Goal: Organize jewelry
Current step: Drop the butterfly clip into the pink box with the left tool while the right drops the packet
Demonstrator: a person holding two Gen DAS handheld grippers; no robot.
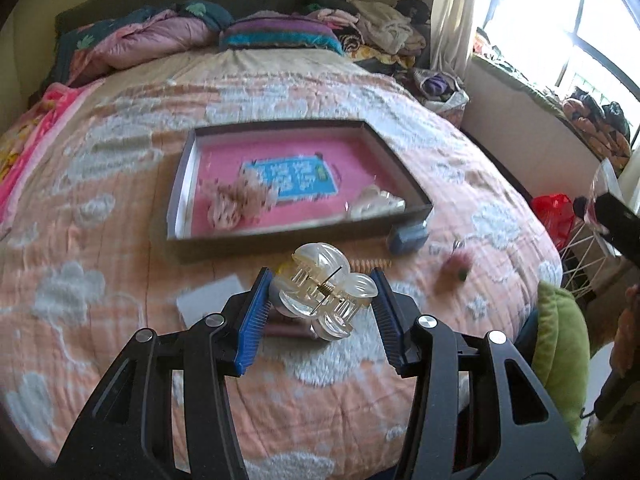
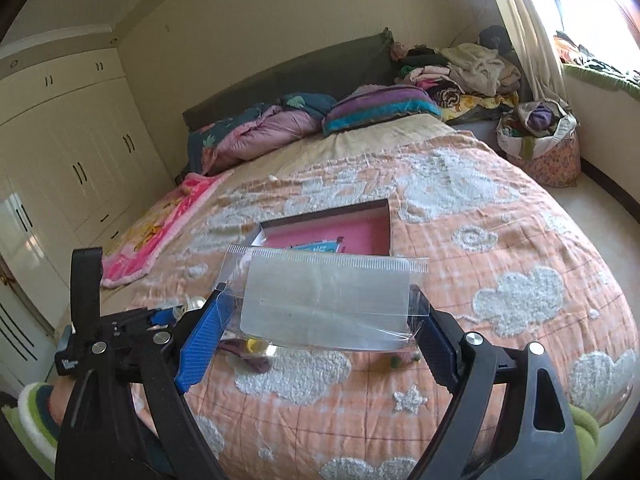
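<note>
My left gripper [image 1: 320,280] is shut on a clear plastic hair claw clip [image 1: 320,292], held above the bed between the blue pads [image 1: 256,308]. Beyond it a dark tray with a pink floor [image 1: 188,184] lies on the quilt. It holds a pink fluffy scrunchie [image 1: 236,204] and another clear clip [image 1: 372,204]. My right gripper [image 2: 320,300] is shut on a clear plastic zip bag [image 2: 324,300] stretched flat across its jaws, which hides part of the tray [image 2: 384,232]. The left gripper [image 2: 160,316] shows at the lower left of the right wrist view.
Beside the tray lie a small blue-grey box [image 1: 406,238], a comb-like piece [image 1: 370,264], a pink pompom charm [image 1: 452,270] and a white card [image 1: 208,300]. Pillows and folded clothes [image 1: 380,24] crowd the headboard. A green cushion [image 1: 560,352] sits at the bed's right edge.
</note>
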